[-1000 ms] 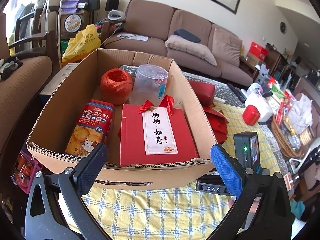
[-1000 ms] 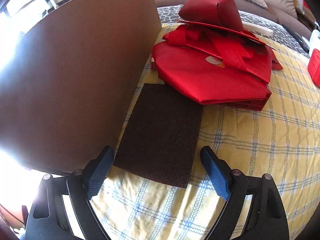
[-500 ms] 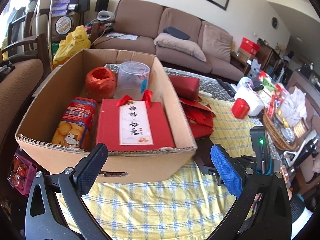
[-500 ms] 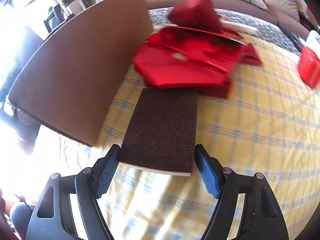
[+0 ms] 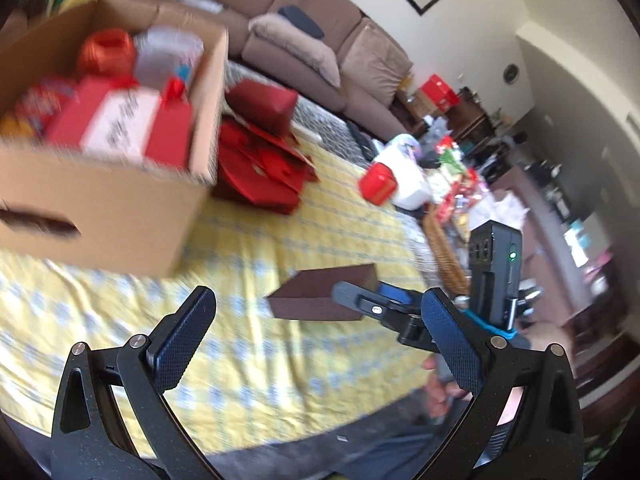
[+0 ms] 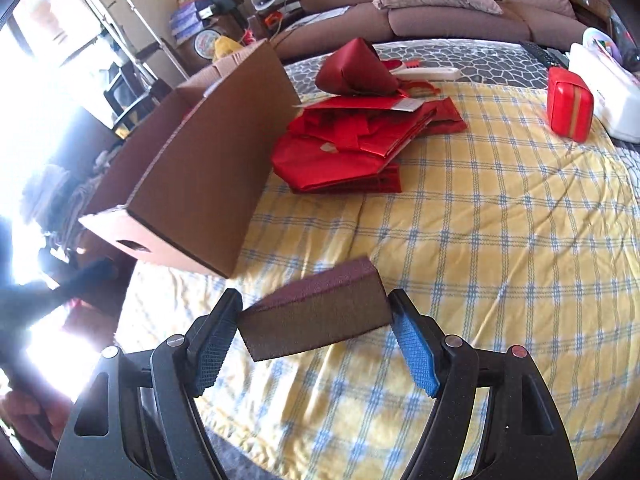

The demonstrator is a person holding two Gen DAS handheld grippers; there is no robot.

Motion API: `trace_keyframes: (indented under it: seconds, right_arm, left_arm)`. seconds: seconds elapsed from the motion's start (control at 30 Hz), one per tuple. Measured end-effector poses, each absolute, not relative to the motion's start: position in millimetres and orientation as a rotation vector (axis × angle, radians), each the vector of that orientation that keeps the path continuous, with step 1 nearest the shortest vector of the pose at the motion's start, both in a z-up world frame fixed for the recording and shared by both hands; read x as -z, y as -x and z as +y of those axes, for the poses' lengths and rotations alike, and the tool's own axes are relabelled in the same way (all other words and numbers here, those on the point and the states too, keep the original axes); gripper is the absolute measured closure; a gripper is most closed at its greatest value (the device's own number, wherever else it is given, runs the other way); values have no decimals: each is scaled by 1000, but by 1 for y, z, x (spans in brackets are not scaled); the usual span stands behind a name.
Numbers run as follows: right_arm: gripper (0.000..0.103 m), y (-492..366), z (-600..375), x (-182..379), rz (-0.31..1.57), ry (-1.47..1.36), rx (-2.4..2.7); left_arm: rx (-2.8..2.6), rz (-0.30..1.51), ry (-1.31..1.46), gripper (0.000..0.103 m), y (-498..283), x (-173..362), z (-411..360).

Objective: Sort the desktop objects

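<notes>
Sanding block (image 6: 316, 312), dark brown, sits clamped between the right gripper's (image 6: 314, 340) pads above the checked desk (image 6: 500, 240), the left gripper (image 5: 316, 344) gaping empty nearby, cardboard box (image 6: 208, 176) and red bags (image 6: 344, 152) lying beyond.

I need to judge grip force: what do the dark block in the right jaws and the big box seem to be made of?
Dark block: looks like abrasive-coated foam, a sanding sponge; its faces are gritty and matte. Big box: plain brown corrugated cardboard, matte, with a cut-out handle slot; the blurred left view shows a rough cut rim.
</notes>
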State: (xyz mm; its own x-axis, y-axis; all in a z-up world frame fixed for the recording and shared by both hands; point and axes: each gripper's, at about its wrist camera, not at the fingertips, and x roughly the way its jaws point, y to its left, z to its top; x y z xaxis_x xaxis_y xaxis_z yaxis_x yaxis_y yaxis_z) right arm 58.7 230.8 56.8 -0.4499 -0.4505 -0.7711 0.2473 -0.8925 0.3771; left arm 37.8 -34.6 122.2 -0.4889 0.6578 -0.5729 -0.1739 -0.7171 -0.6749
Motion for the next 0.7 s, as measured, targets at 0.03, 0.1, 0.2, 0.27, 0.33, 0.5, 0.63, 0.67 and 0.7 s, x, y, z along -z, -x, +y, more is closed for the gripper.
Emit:
trace_keyframes:
  seconds: [0.03,0.1,0.2,0.27,0.33,0.5,0.63,0.67,0.7]
  right_arm:
    - [26,-56,231,-56,-297,-1347,2349]
    - [26,-63,233,-57,-317,-1349,2340]
    - [26,-70,240,-58,-398,-1362,2316]
    - [26,-70,250,-56,-497,-1377,2281]
    - [26,-68,259,-55,-601,-1382,2234]
    - [26,-62,272,-63,-686,-1392,2153]
    - [26,-58,273,-77,-674,-1399,2109]
    - [26,-57,273,-80,-671,-1400,2098]
    - [26,-56,272,-83,-669,-1399,2088]
  left_arm:
    - [-2185,-797,1204,0,-37,-117,-33]
    - [-2118,-880,1239,1,-36,-102,-31]
    - [-2099,-877,1221,1,-38,-93,-28]
    - [-2109,-807,1189,1,-39,-93,-24]
    - [-2131,-689,1139,1,-42,-99,-17]
    - [-2197,-318,1035,1,-48,-123,10]
    - [-2190,-75,985,1,-52,-134,35]
    - [-2179,-31,976,2,-53,-136,40]
    - [-2170,13,971,5,-54,-137,45]
